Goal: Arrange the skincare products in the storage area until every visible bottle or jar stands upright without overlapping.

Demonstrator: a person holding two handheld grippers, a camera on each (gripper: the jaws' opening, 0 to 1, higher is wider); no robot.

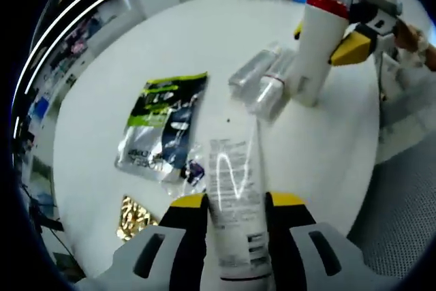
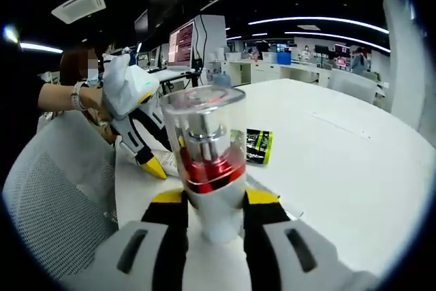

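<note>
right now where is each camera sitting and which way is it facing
Left gripper view: rides the left gripper, looking across the white table; own jaws clamp a white tube; the right gripper enters at top right.
Right gripper view: rides the right gripper, looking across the table toward an office; own jaws clamp a white pump bottle; the left gripper and a person's hand show at left.
Shared: the pump bottle and a green-and-black sachet.

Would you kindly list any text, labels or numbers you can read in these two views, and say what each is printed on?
None can be read.
White tube between the left gripper's jaws: printed lines, too blurred.
Green and black sachet on the white table: lettering too blurred.
Gold packet: no text made out.
Monitor in the background: screen content too small.
</note>
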